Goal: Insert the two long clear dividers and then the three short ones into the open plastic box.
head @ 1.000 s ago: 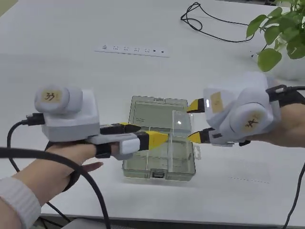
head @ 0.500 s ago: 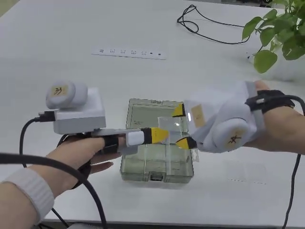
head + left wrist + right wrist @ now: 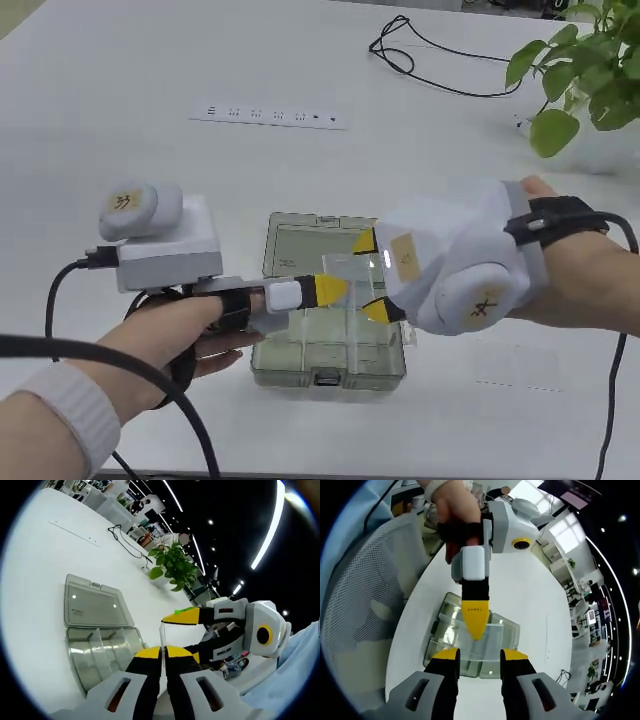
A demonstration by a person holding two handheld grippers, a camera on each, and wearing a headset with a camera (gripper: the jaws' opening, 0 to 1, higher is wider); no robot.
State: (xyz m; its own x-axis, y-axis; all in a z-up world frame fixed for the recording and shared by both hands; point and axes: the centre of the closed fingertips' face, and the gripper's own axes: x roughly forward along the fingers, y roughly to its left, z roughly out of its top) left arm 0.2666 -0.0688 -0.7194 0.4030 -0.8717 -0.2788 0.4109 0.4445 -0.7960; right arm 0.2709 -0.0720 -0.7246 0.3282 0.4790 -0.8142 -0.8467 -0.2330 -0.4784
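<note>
We see the left gripper (image 3: 335, 289) pinched shut on a clear divider (image 3: 348, 268), holding it just above the open plastic box (image 3: 380, 368). In the left gripper view its two yellow-tipped jaws sit together, with the sheet's thin edge (image 3: 161, 635) rising between them. The right gripper (image 3: 370, 276) faces it from the other side with its jaws spread wide. In the head view one jaw lies on each side of the divider's far end, and we cannot tell whether either touches it. In the right gripper view those jaws stand apart, and beyond them we see the left gripper's yellow tip (image 3: 475, 617) on the sheet, with the box below. The box rests on the white table (image 3: 120, 80), its lid (image 3: 300, 238) lying open behind it, and clear partitions stand inside. Farther back lie a power strip (image 3: 270, 114) and a black cable (image 3: 440, 62), with a green plant (image 3: 575, 70) at the far right
</note>
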